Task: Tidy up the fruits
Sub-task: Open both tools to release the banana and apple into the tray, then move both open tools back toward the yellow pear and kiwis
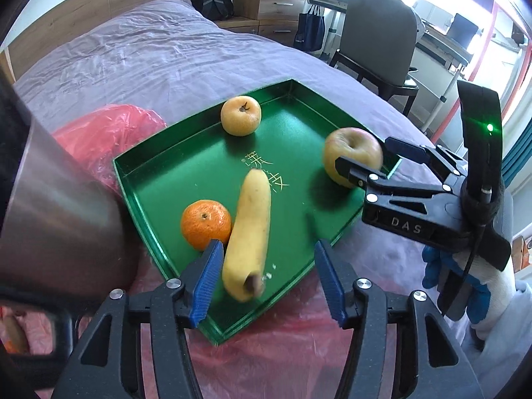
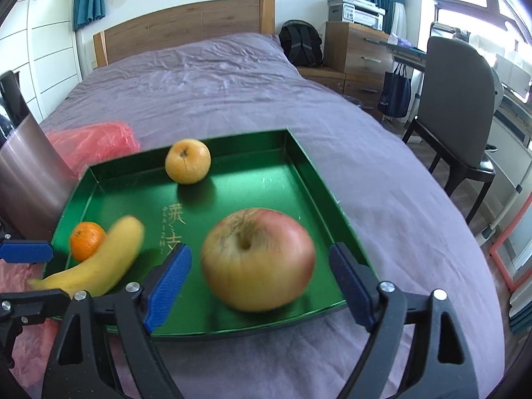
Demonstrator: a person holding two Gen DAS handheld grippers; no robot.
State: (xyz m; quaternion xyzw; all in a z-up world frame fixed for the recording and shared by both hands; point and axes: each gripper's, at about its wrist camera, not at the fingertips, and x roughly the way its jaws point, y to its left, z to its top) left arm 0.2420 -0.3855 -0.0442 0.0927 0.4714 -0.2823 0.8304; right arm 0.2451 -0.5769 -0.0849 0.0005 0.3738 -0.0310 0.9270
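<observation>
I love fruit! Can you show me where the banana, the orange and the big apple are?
banana [image 1: 247, 229], left wrist view, middle of its peel.
orange [image 1: 205, 224], left wrist view, top near stem.
apple [image 2: 257, 259], right wrist view, middle.

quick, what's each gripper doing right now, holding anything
Left gripper: open, holding nothing; banana lies loose between the jaws.
Right gripper: open, holding nothing; apple between the jaws.

So it's all on a bed [image 2: 206, 76] with a wrinkly purple cover and a wooden headboard. Sitting right on the cover is a shallow green tray [image 2: 309, 166] with gold lettering inside, plus crinkly red plastic bag [image 1: 109, 126] stuff bunched up at the tray's left edge and spread flat under its near corner.
</observation>
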